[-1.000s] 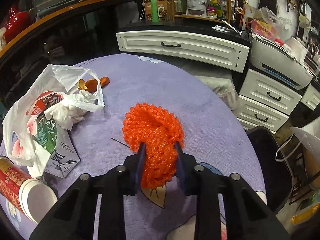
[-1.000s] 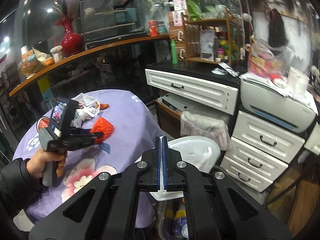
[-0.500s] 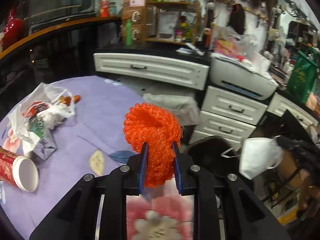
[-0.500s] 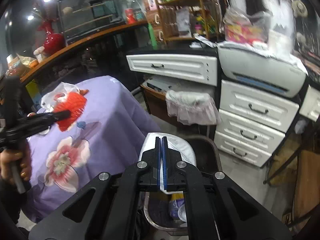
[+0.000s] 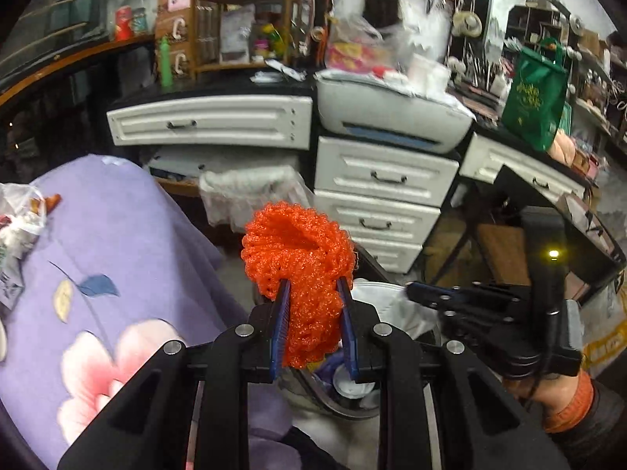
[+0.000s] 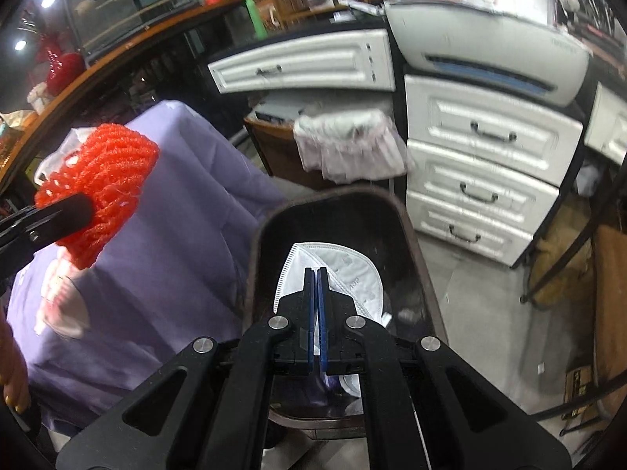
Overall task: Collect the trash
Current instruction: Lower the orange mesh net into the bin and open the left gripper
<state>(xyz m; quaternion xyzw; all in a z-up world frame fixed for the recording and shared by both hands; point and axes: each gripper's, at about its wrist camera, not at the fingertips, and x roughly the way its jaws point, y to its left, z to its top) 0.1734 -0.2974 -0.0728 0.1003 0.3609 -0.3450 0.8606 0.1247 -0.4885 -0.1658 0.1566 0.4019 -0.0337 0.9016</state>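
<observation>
Gripping a crumpled orange plastic mesh net (image 5: 299,270), the left gripper (image 5: 313,327) hangs beside the dark oval trash bin (image 6: 333,203), where the right gripper (image 6: 316,309) pinches a white folded face mask (image 6: 345,274) at twelve o'clock; releasing early could drop the net onto the purple flowered tablecloth (image 5: 117,243).

A bright orange mesh netting (image 5: 299,262), bunched into a thick ruffled ring, hangs in mid-air pinched between the blue pads of the left gripper (image 5: 313,325), past the edge of the purple flowered tablecloth (image 5: 129,235) and near the rim of the dark trash bin (image 6: 333,203). A white folded face mask (image 6: 345,274) (its pleats and stitched seam plainly visible) is clamped at one edge by the right gripper (image 6: 316,305) and held flat over the bin's open mouth, above the litter already inside. More trash, a crumpled white plastic bag (image 5: 17,211), lies at the tablecloth's far left edge.
</observation>
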